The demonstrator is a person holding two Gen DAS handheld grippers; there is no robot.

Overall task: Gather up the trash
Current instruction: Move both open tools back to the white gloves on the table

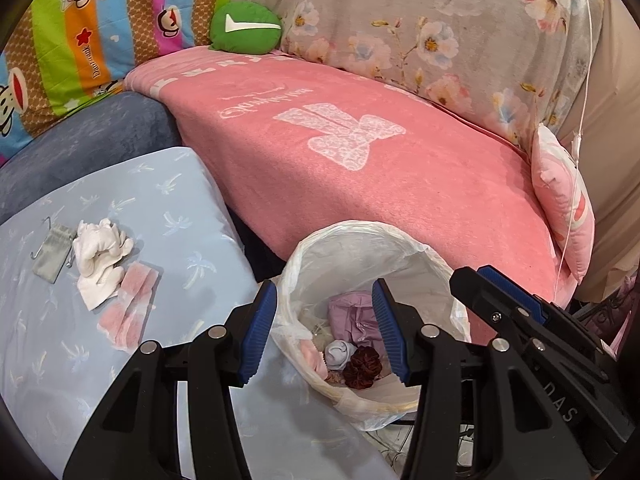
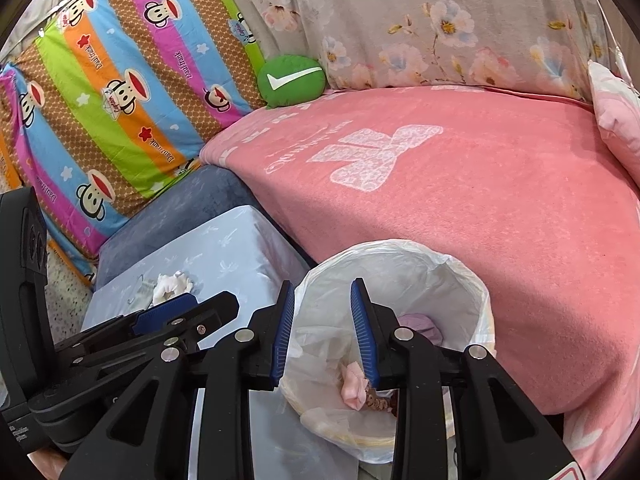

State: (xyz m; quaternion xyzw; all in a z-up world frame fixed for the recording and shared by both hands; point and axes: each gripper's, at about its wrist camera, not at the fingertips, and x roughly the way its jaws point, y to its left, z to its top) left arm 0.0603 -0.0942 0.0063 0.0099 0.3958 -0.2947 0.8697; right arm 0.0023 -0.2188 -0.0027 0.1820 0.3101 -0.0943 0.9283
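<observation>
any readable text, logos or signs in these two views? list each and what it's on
"Paul Frank" and "Captain": striped monkey-print sheet, repeated, rotated.
White check mark sign: green round cushion.
Cursive script by a bow motif: pink blanket, upside down, not legible.
"DAS": body of the right gripper, cut off; rest unreadable.
Trash bin: no text.

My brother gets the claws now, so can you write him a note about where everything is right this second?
Left claw: open, holding nothing, above the trash bin.
Right claw: open, holding nothing, also over the bin.
Done: the bin already holds a purple wrapper, a pale wad, a dark red scrunchie and a pink scrap.
Left: on the light blue table, a crumpled white tissue, a pink-and-white wrapper and a small grey pouch, which may not be trash.
</observation>
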